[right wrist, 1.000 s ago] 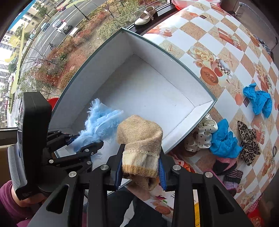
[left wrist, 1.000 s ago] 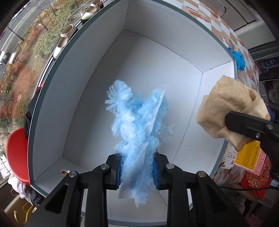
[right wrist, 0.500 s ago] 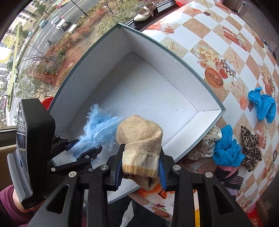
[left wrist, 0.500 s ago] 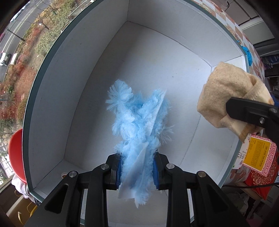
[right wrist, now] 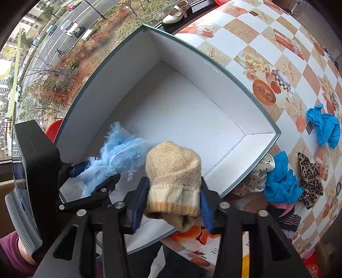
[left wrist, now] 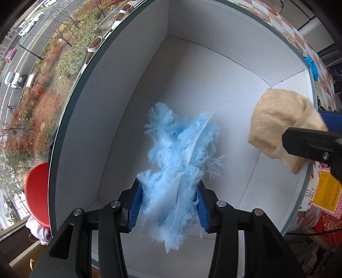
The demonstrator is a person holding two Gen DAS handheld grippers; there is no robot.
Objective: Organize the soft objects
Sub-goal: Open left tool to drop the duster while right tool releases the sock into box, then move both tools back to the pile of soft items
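Observation:
My left gripper (left wrist: pixel 168 206) is shut on a fluffy light-blue duster cloth (left wrist: pixel 179 158) and holds it over the inside of a white box (left wrist: pixel 119 119) with a grey-green rim. The cloth also shows in the right wrist view (right wrist: pixel 119 156). My right gripper (right wrist: pixel 173 207) is shut on a tan knitted sock (right wrist: pixel 174 171), held above the box's near right wall (right wrist: pixel 233 164). The sock also shows in the left wrist view (left wrist: pixel 282 126), at the right. The box floor is bare.
A heap of soft items lies on the checkered tablecloth (right wrist: pixel 267 49) right of the box: a spotted white piece (right wrist: pixel 260 173), a blue cloth (right wrist: pixel 282 181), a leopard-print piece (right wrist: pixel 310 179). Another blue cloth (right wrist: pixel 325 126) lies farther off. A shoe (right wrist: pixel 175 11) stands on the window ledge.
Both grippers have moved a little further in over the box, still holding the blue cloth and the sock. Nothing was let go.

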